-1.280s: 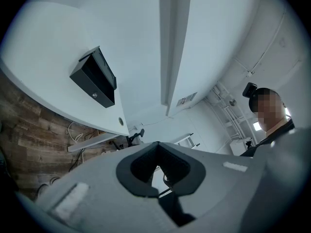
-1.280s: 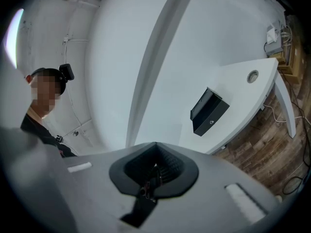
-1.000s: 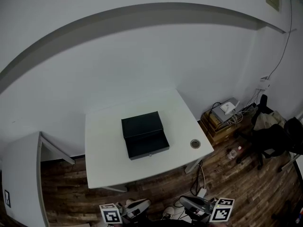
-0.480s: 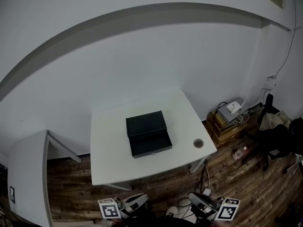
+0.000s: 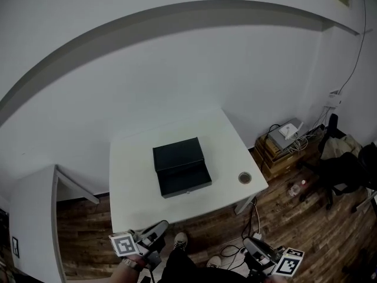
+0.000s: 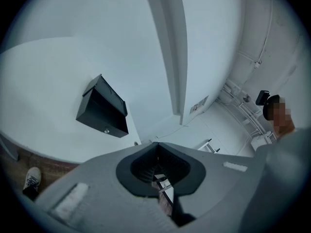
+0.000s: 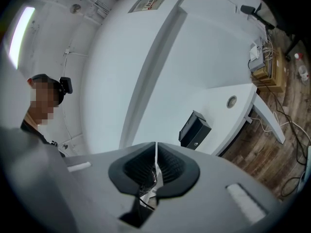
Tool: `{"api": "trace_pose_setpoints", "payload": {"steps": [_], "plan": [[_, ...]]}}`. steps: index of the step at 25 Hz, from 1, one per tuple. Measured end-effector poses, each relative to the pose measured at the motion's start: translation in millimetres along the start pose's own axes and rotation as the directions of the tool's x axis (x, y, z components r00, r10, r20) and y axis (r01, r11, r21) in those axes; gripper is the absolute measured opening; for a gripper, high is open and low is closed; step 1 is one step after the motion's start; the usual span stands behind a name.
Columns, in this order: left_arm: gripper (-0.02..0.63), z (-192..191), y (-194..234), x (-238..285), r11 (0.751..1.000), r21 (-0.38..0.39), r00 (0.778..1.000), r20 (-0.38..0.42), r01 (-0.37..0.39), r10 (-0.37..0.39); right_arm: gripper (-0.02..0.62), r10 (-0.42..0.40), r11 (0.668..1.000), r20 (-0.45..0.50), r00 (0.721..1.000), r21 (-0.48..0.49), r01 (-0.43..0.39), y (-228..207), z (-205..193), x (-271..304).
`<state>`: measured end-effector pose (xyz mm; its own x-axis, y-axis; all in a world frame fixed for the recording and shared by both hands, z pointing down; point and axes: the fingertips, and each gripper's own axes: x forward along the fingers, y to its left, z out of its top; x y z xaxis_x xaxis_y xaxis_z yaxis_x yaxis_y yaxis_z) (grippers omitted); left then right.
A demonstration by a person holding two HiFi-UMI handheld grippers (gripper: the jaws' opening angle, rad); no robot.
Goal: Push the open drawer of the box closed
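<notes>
**Left gripper moves forward, drawer stays open**

Since the earlier frames, the left gripper (image 5: 160, 226) has come up from the bottom edge of the head view. It now points toward the near edge of the white table (image 5: 134, 200) but is apart from it, over the wooden floor (image 5: 88, 246). Its jaws are pressed together and nothing is between them. The right gripper (image 5: 250, 244) remains low at the right side, also short of the table. Its jaws have just been opening and now show only a thin slit (a fine line of light between the pads), with nothing inside.

The black box (image 5: 175, 154) is in the middle of the table, well apart from both grippers. Its drawer (image 5: 186, 182) is pulled out on the side that faces the person, with a small knob on its front. A small round object (image 5: 244, 177) lies near the right corner of the table, apart from the box. One shoe (image 5: 181, 239) is visible on the floor between the grippers.
</notes>
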<state>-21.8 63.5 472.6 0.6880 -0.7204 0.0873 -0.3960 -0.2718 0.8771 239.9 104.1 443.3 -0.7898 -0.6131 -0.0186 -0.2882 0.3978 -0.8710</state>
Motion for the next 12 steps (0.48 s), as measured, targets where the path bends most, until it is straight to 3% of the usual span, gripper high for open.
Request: {"api": "trace_pose_setpoints", "payload": {"steps": [8,12], "plan": [[0.002,68.2,47.6,8.7,0.997,0.014,0.997,0.016,-0.074,0.074,0.021,-0.065,0.998,0.114,0.991,0.006,0.064,-4.9,13.9,4.3],[0.003,103.5,71.8,17.4,0.993,0.072,0.995,-0.008,-0.098,0.099,0.020,-0.085,0.996,0.150,0.985,0.006,0.085,-3.5,15.1,19.0]]}}
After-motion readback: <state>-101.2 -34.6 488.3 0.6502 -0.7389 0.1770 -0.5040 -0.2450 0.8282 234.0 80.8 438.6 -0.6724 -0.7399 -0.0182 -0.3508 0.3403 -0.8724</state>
